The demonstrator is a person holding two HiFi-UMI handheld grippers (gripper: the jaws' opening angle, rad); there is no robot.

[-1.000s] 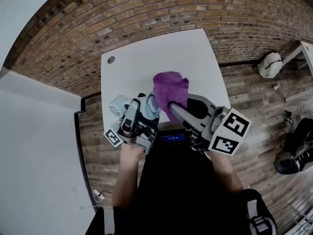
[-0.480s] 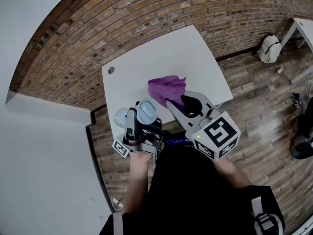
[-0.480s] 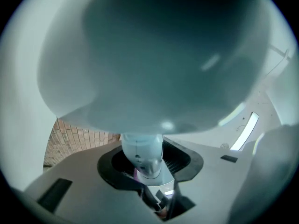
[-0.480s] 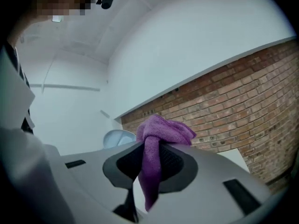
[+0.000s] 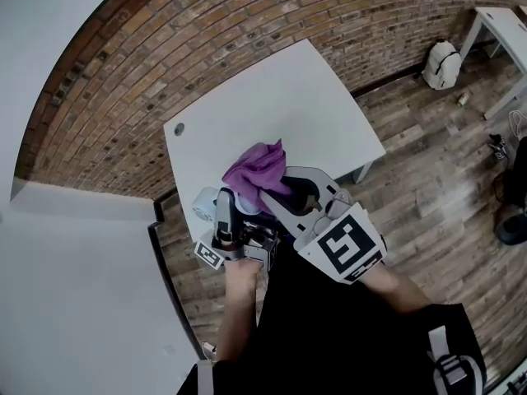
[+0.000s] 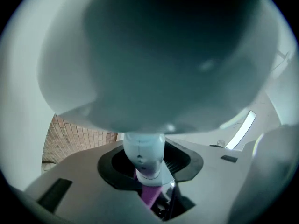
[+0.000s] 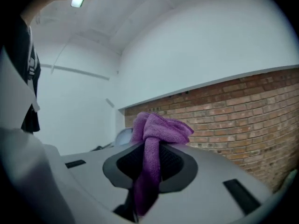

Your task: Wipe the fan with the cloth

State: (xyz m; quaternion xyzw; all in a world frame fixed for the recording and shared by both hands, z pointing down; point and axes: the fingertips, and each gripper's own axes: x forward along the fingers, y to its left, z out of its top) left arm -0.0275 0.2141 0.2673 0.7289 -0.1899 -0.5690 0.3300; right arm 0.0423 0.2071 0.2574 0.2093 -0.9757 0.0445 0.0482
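While the left gripper [image 6: 145, 168] clamps the handle of a pale blue handheld fan [image 6: 154, 55], the right gripper [image 7: 148, 168], its jaws pinched on a bunched purple cloth [image 7: 159, 127], holds the cloth against the fan's head above a white table [image 5: 284, 97]

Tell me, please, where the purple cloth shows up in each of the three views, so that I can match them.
Head view: purple cloth at centre, above the table's near edge.
Left gripper view: only a purple strip low at centre, under the fan; likely the cloth.
Right gripper view: centre, clamped between the jaws.
Shared landmark: the brick wall.
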